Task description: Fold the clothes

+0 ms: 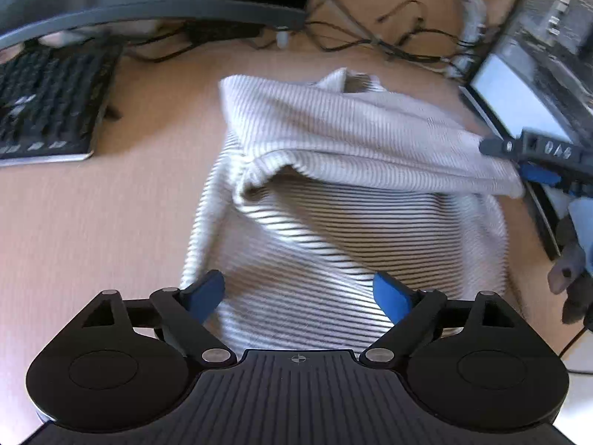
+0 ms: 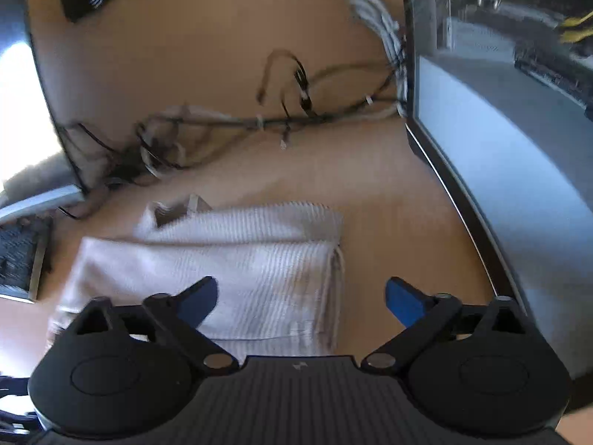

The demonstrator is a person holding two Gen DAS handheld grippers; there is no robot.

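Keyboard [image 1: 48,107]: black, on the far left of the wooden desk [image 1: 74,222], well apart from the garment
Left gripper [image 1: 298,293]: blue fingers spread apart, empty, poised over the near edge of the sweater
Sweater [image 1: 333,204]: white ribbed knit with thin dark stripes, lying mid-desk; its upper part is folded down over the striped body, and a neck opening shows at the far end
Cables [image 1: 370,37]: dark tangle on the desk beyond the sweater, not touching it
Right gripper [image 2: 301,298]: fingers wide apart and empty in its own view; the left finger is over the cloth, the right one over bare desk; in the left wrist view its black tip sits at the fold's right edge
Computer case [image 2: 519,148]: stands to the right of the sweater, with bare desk between
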